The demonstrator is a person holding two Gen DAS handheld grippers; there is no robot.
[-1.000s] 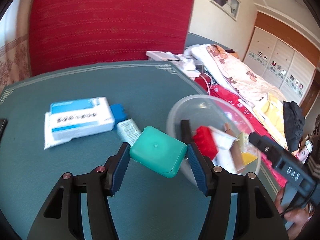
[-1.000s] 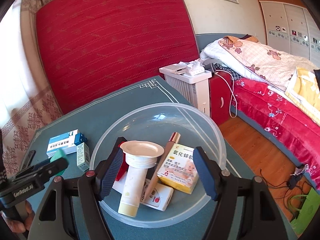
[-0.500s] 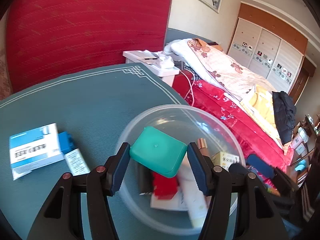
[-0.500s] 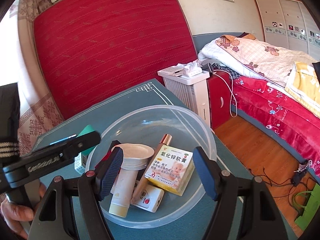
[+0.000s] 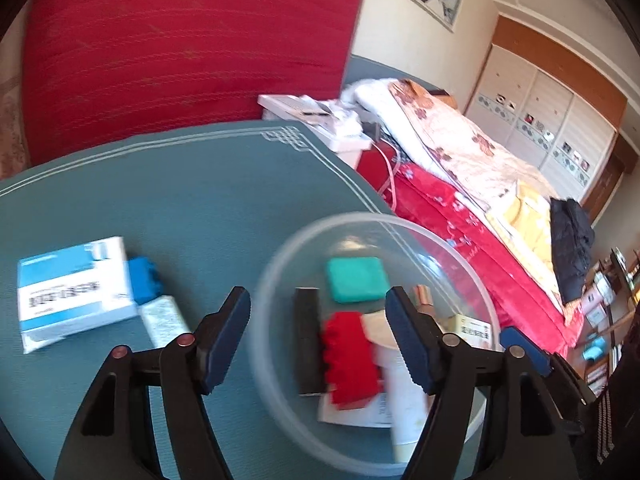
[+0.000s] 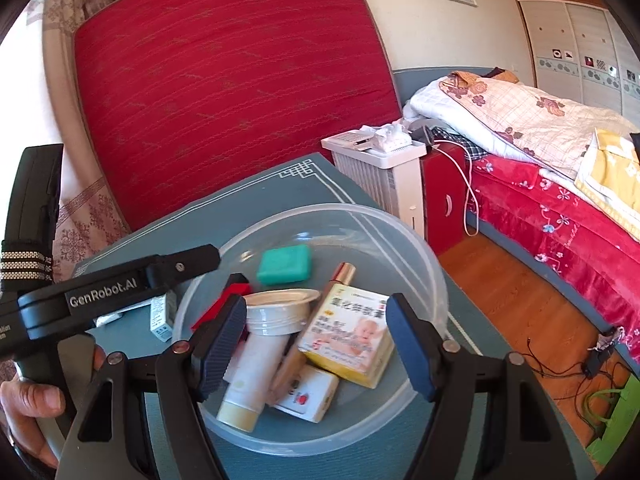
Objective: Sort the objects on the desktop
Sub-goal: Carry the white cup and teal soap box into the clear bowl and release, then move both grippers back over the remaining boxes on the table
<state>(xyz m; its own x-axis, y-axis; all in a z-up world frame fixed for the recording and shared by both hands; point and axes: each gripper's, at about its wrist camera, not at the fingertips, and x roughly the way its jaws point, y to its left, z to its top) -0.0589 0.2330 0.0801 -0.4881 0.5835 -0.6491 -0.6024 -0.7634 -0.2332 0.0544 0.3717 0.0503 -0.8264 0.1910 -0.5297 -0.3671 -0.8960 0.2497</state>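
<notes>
Left tool, jaws just opening, above teal table, seemingly bedroom.

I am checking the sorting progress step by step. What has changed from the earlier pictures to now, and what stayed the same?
The left gripper carried the green case from above the table to over the clear bowl; its jaws have just been opening, and the case now lies in the bowl, nothing between the pads. The right gripper stayed open above the bowl. The blue-and-white box stayed on the table.
</notes>
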